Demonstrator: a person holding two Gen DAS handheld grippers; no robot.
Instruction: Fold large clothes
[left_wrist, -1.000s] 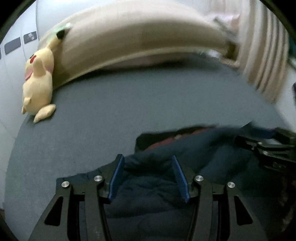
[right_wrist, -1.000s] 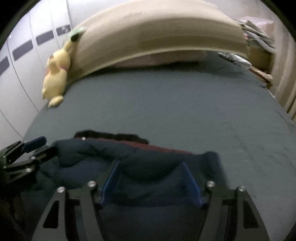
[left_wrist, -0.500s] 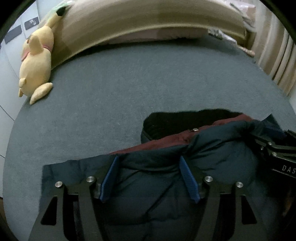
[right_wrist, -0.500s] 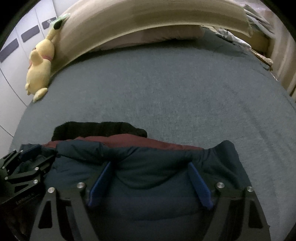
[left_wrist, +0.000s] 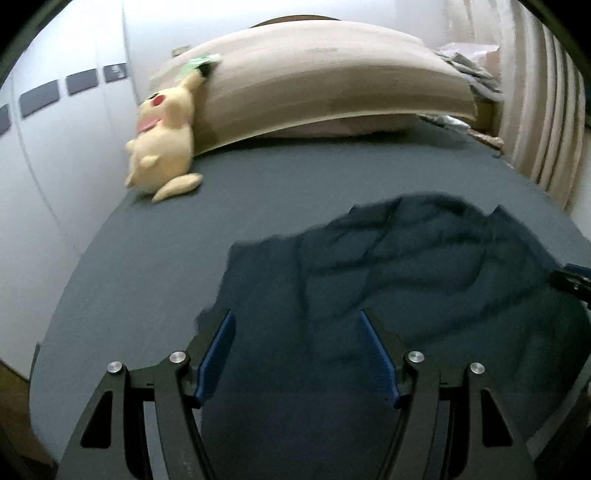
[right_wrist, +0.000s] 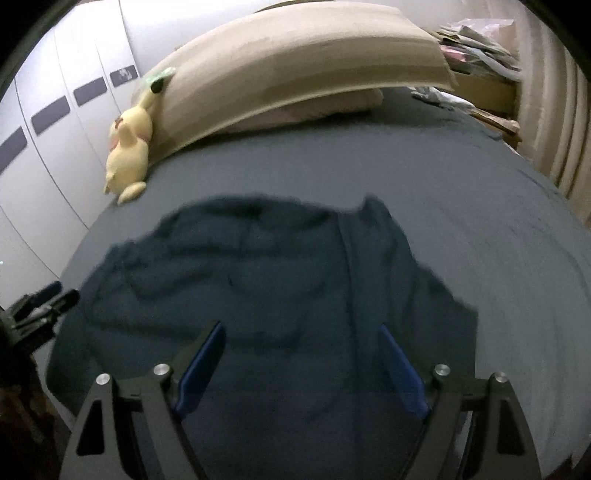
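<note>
From my left wrist camera, the left gripper (left_wrist: 297, 347) hangs with its blue pads spread wide. Its jaws have just been opening; nothing is pinched between them, and the dark navy jacket (left_wrist: 406, 280) lies loose and rumpled below and ahead of them on the grey bed (left_wrist: 147, 280). The jacket fills the near right part of the mattress. At the far right edge I can see the tip of the right gripper (left_wrist: 570, 282), too little of it to judge its jaws here. A yellow plush toy (left_wrist: 162, 155) leans against the beige headboard (left_wrist: 332, 81) at the far left corner.

From my right wrist camera, the right gripper (right_wrist: 301, 358) also stands wide apart over the jacket (right_wrist: 277, 288), gripping nothing. Only this view shows the stack of papers (right_wrist: 480, 44) piled on the shelf beyond the headboard (right_wrist: 295, 66), and the white wardrobe doors (right_wrist: 55, 147) more fully. The left gripper (right_wrist: 44, 306) shows at the left edge, beside the jacket's edge. The picture is blurred, so finer folds I cannot make out.
</note>
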